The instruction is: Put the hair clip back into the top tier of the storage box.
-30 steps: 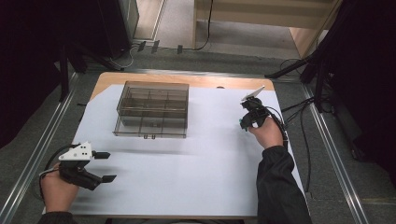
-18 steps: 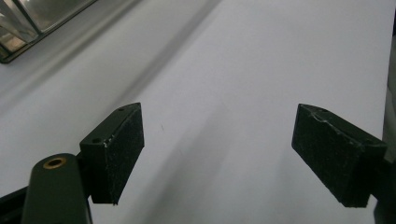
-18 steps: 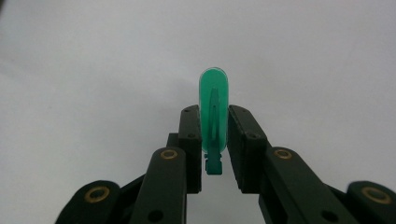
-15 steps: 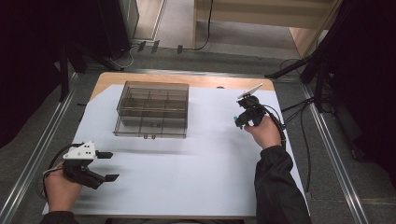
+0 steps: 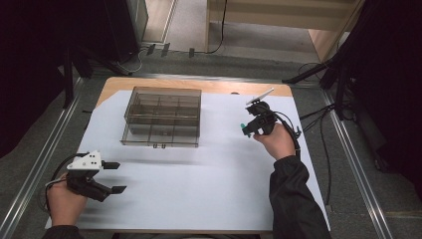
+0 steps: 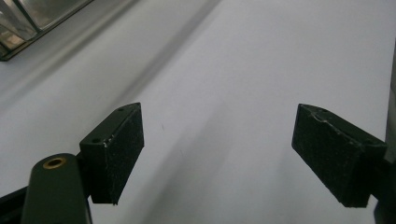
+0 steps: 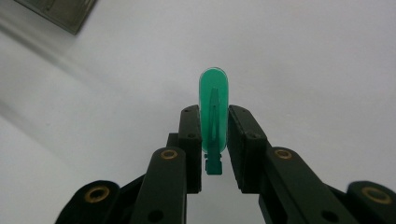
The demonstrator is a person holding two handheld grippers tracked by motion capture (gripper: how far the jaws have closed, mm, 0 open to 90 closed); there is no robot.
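A small green plastic piece (image 7: 214, 109) with a rounded end is pinched between the two black jaws of my right gripper (image 7: 214, 122); it sticks out past their tips. In the high view the right gripper (image 5: 245, 128) hangs above the white sheet at the right, with the green plastic piece (image 5: 242, 127) at its tip, to the right of a clear compartment box (image 5: 162, 117). My left gripper (image 5: 115, 177) rests low at the front left, its jaws wide apart with nothing between them. In the left gripper view its pads (image 6: 119, 149) frame bare white sheet.
The white sheet (image 5: 199, 169) covers most of the wooden table (image 5: 219, 85). Metal rails run along both sides of the table. Cables trail off the table's right edge. A corner of the compartment box (image 6: 28, 18) is at the top left of the left gripper view.
My right gripper has moved a little to the left and up with the green piece. The left gripper has stayed in place.
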